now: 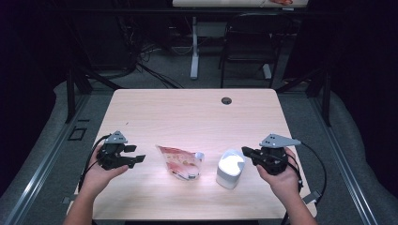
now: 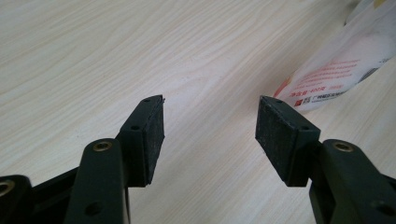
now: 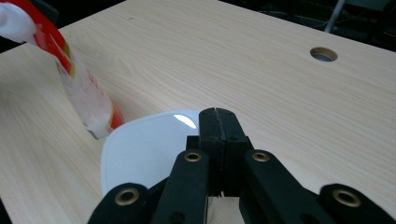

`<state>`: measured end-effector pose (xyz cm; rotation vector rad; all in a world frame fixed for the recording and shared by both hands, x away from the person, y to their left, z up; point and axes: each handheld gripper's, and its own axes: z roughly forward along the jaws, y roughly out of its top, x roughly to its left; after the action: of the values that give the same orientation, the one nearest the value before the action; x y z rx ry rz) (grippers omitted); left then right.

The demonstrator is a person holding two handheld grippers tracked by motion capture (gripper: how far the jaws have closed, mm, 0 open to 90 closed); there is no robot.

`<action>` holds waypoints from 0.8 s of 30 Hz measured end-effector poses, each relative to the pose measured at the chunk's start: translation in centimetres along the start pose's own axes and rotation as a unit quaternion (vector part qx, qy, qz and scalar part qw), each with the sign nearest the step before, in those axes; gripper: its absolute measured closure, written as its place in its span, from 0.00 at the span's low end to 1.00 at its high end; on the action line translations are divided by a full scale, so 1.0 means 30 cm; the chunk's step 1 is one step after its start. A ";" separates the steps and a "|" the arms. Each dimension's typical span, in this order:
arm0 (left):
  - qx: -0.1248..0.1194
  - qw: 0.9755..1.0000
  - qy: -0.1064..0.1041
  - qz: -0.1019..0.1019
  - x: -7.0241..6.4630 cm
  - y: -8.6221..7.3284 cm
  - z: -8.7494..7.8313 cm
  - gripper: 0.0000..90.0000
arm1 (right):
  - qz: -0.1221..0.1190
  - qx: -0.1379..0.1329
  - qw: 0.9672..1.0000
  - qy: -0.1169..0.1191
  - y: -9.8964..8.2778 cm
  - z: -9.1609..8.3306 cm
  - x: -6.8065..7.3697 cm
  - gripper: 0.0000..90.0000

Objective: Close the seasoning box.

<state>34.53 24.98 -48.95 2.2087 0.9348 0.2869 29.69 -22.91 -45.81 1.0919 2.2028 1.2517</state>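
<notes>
On the pale wooden table [image 1: 187, 112] lie a red-and-white printed plastic pouch [image 1: 180, 161] and, just to its right, a small white rounded-square plastic container [image 1: 230, 168], standing upright. The left gripper [image 1: 136, 154] hovers just left of the pouch, its black jaws spread wide with nothing between them; in the left gripper view the pouch's edge [image 2: 336, 74] lies beyond the right-hand jaw. The right gripper [image 3: 218, 122] sits just right of the container, jaws pressed together on nothing, tips over the container's white lid [image 3: 144, 154].
</notes>
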 end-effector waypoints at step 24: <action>0.005 1.000 0.002 0.000 0.001 -0.002 0.004 0.47 | 0.072 -0.009 0.996 -0.059 -0.177 -0.006 -0.086 0.93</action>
<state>34.56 24.96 -49.09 2.2175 0.9401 0.2888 28.86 -26.63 -50.33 1.3030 2.0540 1.2288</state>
